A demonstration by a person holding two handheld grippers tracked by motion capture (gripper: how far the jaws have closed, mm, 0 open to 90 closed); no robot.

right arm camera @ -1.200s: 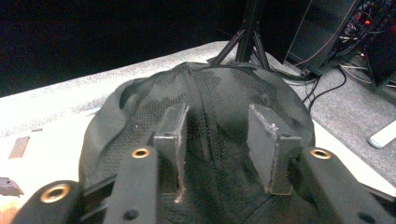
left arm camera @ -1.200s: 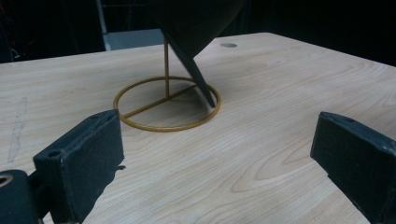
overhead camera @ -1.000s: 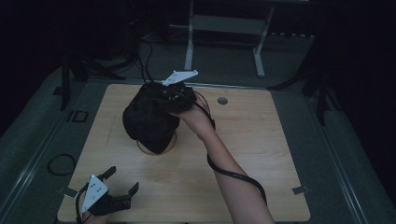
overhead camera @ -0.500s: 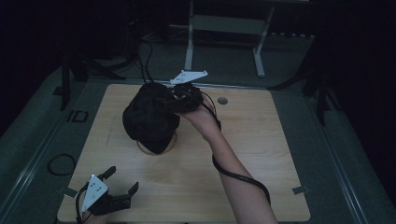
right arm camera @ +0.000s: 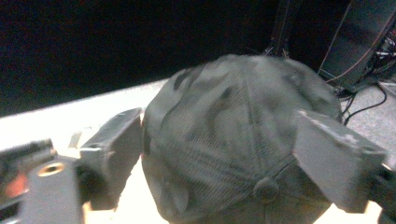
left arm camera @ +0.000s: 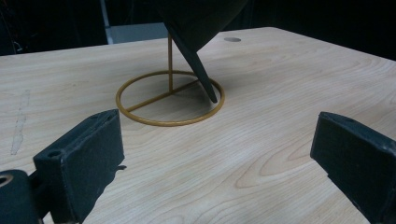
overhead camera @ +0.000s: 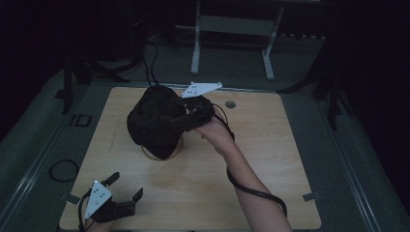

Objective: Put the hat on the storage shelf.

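The cap [left arm camera: 201,18] is cut off by the left gripper view's top edge. It hides the upper part of the gold wire stand [left arm camera: 170,95]. The right gripper view is blurred.

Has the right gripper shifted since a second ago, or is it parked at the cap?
Yes, slightly. In the high view the right gripper has backed off rightward toward the table's round hole, its jaws having just been opening, off the black cap on its stand.

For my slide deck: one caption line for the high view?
Right gripper, jaws just opened, at a black cap on a gold wire stand; left gripper rests open at the table edge.
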